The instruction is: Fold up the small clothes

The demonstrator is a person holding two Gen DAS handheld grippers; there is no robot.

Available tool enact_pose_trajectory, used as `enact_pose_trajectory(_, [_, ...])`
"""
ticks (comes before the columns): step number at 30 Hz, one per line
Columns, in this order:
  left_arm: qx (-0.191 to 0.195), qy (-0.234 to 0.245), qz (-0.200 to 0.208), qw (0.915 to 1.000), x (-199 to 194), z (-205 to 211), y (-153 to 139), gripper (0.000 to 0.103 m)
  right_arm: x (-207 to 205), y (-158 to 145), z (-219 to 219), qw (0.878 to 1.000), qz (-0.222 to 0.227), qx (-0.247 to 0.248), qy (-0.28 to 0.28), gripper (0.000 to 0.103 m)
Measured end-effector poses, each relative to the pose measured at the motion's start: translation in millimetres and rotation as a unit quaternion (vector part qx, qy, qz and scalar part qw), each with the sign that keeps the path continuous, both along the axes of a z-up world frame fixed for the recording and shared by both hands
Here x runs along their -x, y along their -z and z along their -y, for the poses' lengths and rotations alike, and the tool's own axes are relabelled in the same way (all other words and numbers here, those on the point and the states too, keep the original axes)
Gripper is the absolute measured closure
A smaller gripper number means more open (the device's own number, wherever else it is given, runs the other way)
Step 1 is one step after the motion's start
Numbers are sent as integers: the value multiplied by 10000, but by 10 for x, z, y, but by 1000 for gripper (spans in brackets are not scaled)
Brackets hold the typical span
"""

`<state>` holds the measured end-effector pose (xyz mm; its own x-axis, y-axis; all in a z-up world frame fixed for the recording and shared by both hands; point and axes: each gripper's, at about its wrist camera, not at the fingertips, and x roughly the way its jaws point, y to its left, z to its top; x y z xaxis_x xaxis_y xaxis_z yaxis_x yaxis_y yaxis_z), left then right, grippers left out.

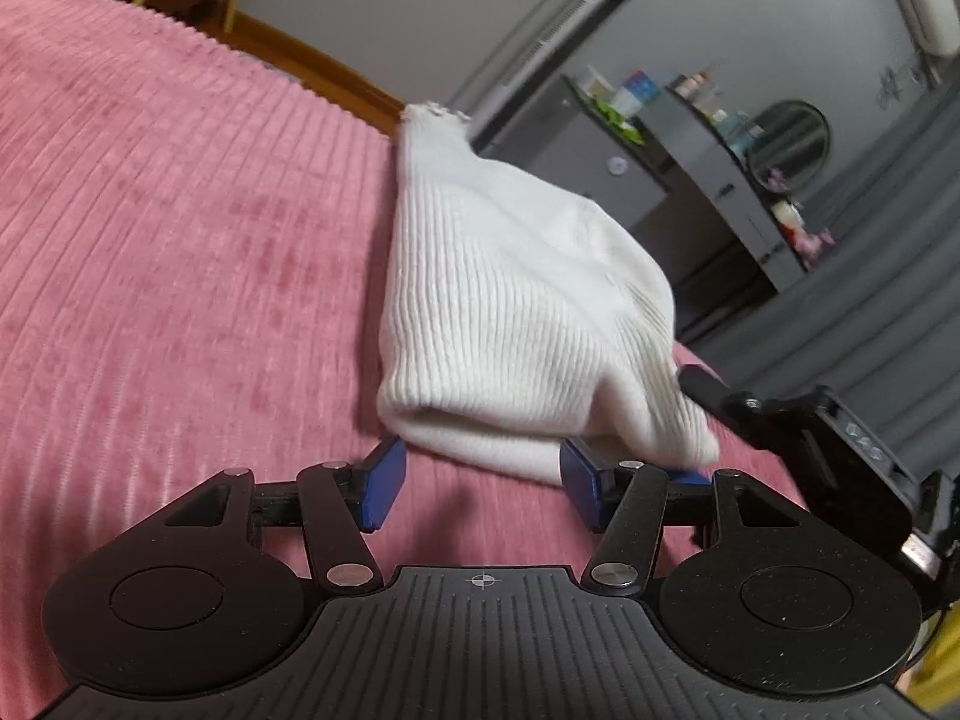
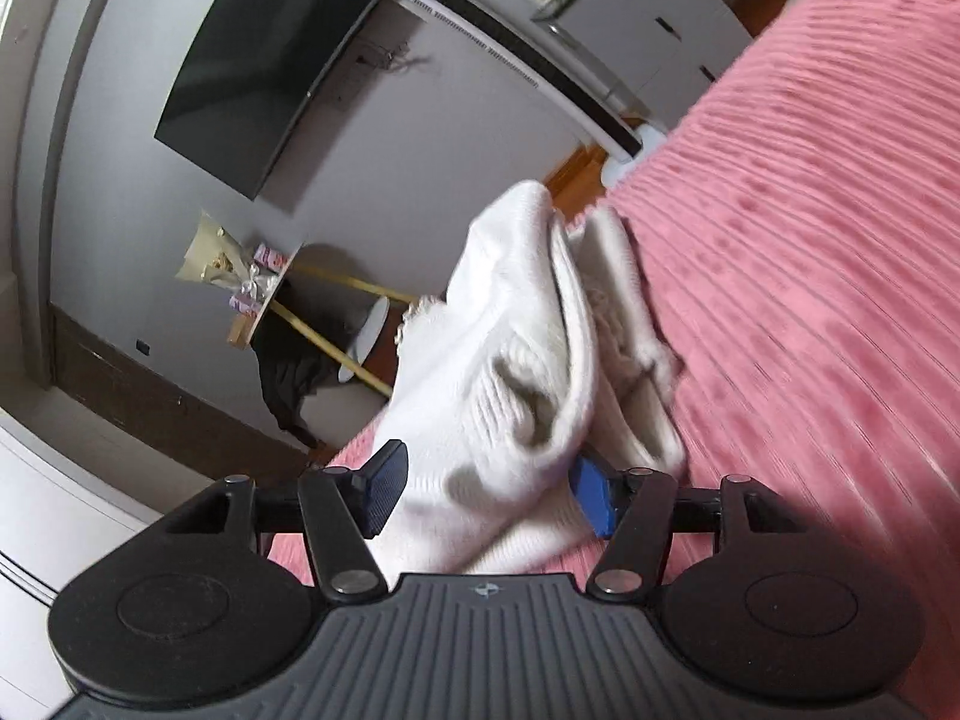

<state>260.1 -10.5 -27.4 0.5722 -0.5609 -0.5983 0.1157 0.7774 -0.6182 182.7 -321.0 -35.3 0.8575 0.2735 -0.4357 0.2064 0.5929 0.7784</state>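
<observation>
A white ribbed sock (image 1: pixel 516 312) lies folded on the pink ribbed bedspread (image 1: pixel 180 240). Its folded end faces my left gripper (image 1: pixel 483 485). That gripper is open, with its blue pads (image 1: pixel 384 483) just short of the fold and either side of it, not pressing. In the right wrist view the same sock (image 2: pixel 510 372) is bunched and partly lifted off the cover. Its near end sits between the jaws of my right gripper (image 2: pixel 487 492). They stand apart, and the right blue pad (image 2: pixel 591 495) is half under the cloth. The right gripper's black housing (image 1: pixel 840 456) shows beside the sock's right edge.
The bedspread (image 2: pixel 810 240) spreads wide on one side of the sock, and the bed's edge runs close behind it. Off the bed are a grey cabinet (image 1: pixel 630 180) with small items, a wall television (image 2: pixel 258 72) and a round side table (image 2: pixel 366 330).
</observation>
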Motion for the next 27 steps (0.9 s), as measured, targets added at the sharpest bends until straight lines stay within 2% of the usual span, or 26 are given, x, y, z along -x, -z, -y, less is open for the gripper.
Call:
enact_pose_trajectory(2, [161,-86,-118,9998,-38,36,13,41,-143,39,6,9997,-202,-157,16,46])
enact_pose_trajectory(5, [349,-186,-236,9989,-97,44,51,41,-214,104,66,9988,-278,-405,72,79])
enact_pose_trajectory(6, [394,-287,-273,9984,-126,31,72,42,-201,126,89,9988,-257,-404,77,83])
enact_pose_trajectory(9, [714,-610,-487,9944,-236,-33,161,44,-111,250,140,9990,-260,-355,59,86])
enact_pose_trajectory(11, [868,-746,-613,9915,-292,-43,205,49,-101,295,177,9992,-238,-306,39,86])
enact_pose_trajectory(12, [829,-766,-622,9917,-316,-21,210,58,-99,314,192,9993,-235,-294,37,86])
enact_pose_trajectory(14, [676,-758,-622,9929,-330,18,206,68,-107,303,189,9997,-186,-129,-33,86])
enact_pose_trajectory(15, [637,-742,-616,9933,-336,27,201,76,-124,301,187,9998,-183,-52,-65,86])
enact_pose_trajectory(16, [608,-733,-619,9935,-341,30,200,79,-124,286,210,9998,-165,-62,-74,85])
enact_pose_trajectory(19, [629,-786,-630,9929,-337,-14,195,85,-92,305,257,9989,-78,-423,-171,74])
enact_pose_trajectory(21, [681,-825,-644,9922,-333,-40,191,87,-67,299,276,9964,27,-769,-349,61])
enact_pose_trajectory(23, [706,-845,-645,9918,-312,-54,182,89,-48,273,289,9952,88,-879,-426,55])
enact_pose_trajectory(25, [643,-852,-630,9923,-291,-47,147,91,-66,258,274,9960,80,-765,-445,56])
enact_pose_trajectory(26, [626,-843,-614,9926,-283,-53,123,92,-83,254,257,9970,16,-625,-447,70])
enact_pose_trajectory(27, [639,-848,-581,9927,-277,-67,92,92,-93,241,241,9979,-42,-465,-453,90])
